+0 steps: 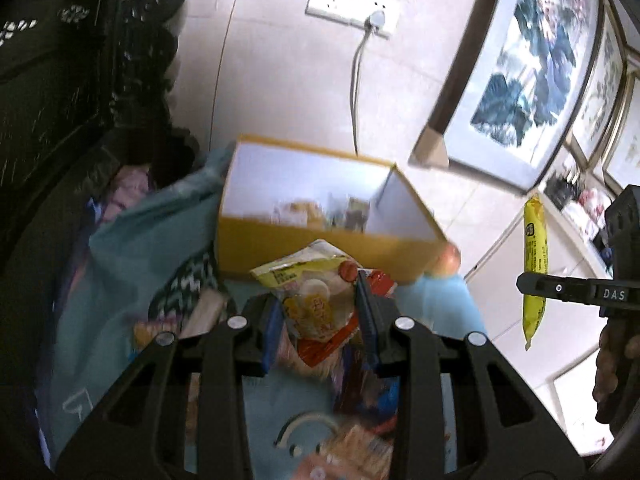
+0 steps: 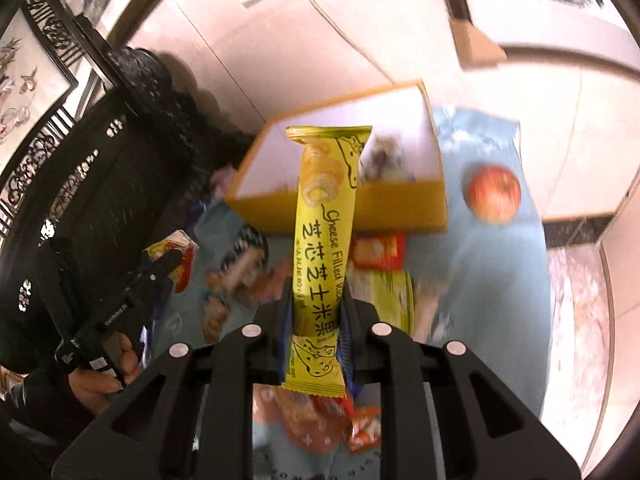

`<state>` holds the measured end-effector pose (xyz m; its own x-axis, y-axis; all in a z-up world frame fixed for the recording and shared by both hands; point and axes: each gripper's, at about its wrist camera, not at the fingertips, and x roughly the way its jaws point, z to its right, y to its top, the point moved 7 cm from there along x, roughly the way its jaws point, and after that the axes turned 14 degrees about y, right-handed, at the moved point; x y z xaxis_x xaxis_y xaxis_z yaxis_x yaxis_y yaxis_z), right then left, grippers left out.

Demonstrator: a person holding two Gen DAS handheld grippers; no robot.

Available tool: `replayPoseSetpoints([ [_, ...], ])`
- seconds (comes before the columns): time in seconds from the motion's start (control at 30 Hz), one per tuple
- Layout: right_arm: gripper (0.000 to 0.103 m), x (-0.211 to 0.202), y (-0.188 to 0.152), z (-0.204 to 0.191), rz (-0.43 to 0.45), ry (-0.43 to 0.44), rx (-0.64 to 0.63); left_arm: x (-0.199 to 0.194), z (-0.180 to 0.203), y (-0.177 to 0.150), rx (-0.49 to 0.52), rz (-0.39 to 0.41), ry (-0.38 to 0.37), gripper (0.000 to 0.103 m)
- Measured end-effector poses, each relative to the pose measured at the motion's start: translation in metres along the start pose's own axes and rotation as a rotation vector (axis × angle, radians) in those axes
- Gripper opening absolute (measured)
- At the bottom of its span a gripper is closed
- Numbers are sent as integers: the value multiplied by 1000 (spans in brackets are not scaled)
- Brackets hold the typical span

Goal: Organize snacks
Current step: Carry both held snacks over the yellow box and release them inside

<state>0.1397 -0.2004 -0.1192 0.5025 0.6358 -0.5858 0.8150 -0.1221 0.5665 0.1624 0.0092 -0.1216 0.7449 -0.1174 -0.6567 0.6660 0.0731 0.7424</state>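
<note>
My left gripper (image 1: 320, 308) is shut on a small yellow and white snack packet (image 1: 310, 292), lifted above the table in front of the yellow box (image 1: 320, 250). The box is open at the top, white inside, with several small items at its bottom. My right gripper (image 2: 318, 312) is shut on a long yellow cheese rice roll packet (image 2: 326, 232) that sticks out forward over the box (image 2: 400, 208). In the left wrist view this long packet (image 1: 534, 272) hangs from the right gripper (image 1: 524, 284) at the right. In the right wrist view the left gripper (image 2: 174, 260) holds its packet (image 2: 172, 252) at the left.
Loose snack packets (image 2: 378, 254) lie scattered on the light blue tablecloth (image 2: 500, 280) in front of the box. A red apple (image 2: 494, 192) sits to the right of the box. Dark carved furniture (image 1: 60, 100) stands on the left. A wall socket (image 1: 352, 0) with a cable and framed pictures (image 1: 532, 64) are behind.
</note>
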Motion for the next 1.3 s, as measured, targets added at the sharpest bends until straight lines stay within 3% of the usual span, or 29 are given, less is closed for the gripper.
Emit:
replayPoseSetpoints([
  [0.3,20,6,95,-6,63,-8,-46,24,18,88,-46,62,7,34],
  [0.47,20,25,154,-3,94,-37,-56,49,36,143,4,97,32,35],
  [0.53,22,36,176,0,106,-40,-59,62,39,160,21,107,73,41],
  [0.57,28,42,186,4,105,-44,-60,70,38,165,23,106,101,65],
  [0.6,49,48,193,11,93,-85,-53,78,36,168,22,92,134,91],
  [0.63,55,49,197,16,94,-120,-45,87,30,169,9,72,175,92],
  [0.7,58,47,201,20,112,-136,-43,92,22,168,-1,64,190,92],
  [0.83,58,42,179,26,88,-137,-53,84,7,145,15,70,204,92],
  [1.0,58,42,108,32,-15,-110,-41,67,3,87,5,18,163,92],
  [1.1,58,50,33,36,-131,-83,-30,61,9,21,44,-54,132,92],
  [1.2,58,58,-46,42,-253,-98,-65,58,20,-60,174,-173,97,92],
  [1.3,58,64,-102,50,-331,-95,-40,57,24,-115,267,-258,89,92],
])
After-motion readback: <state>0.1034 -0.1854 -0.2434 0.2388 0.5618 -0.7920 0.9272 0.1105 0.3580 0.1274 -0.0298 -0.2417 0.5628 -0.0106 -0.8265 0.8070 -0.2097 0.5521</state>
